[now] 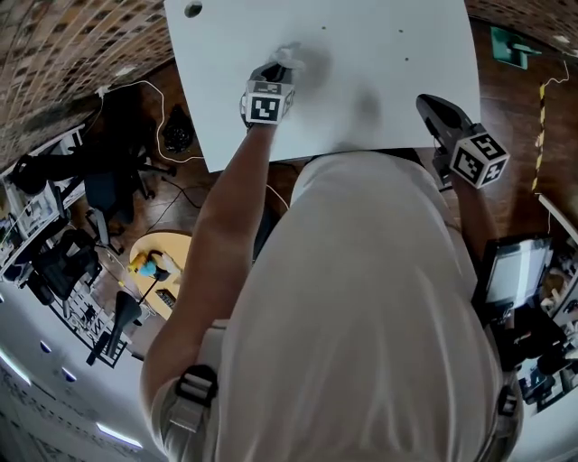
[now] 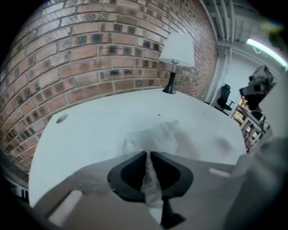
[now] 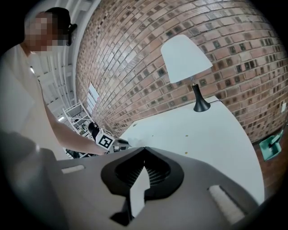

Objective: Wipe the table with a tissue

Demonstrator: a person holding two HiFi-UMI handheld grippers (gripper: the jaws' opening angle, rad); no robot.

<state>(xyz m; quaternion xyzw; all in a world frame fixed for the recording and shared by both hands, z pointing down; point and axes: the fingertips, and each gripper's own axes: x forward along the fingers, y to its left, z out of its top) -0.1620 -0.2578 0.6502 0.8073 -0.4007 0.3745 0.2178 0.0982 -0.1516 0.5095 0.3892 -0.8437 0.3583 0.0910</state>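
The white table (image 1: 361, 108) fills the top of the head view. My left gripper (image 1: 278, 67) reaches over its left half, shut on a crumpled white tissue (image 1: 292, 56) that is pressed to the tabletop. In the left gripper view the tissue (image 2: 155, 137) bunches out ahead of the gripper (image 2: 147, 155) and a strip of it runs back between the closed jaws. My right gripper (image 1: 424, 102) hovers near the table's front right edge, holding nothing. Its jaw tips (image 3: 144, 150) meet in the right gripper view. That view also shows the left gripper's marker cube (image 3: 105, 142).
A black-stemmed lamp with a white shade (image 2: 176, 54) stands at the table's far side by the brick wall. A round cable hole (image 1: 192, 10) sits in one corner and small specks (image 1: 400, 30) dot the top. A green dustpan (image 1: 510, 45) lies on the floor to the right.
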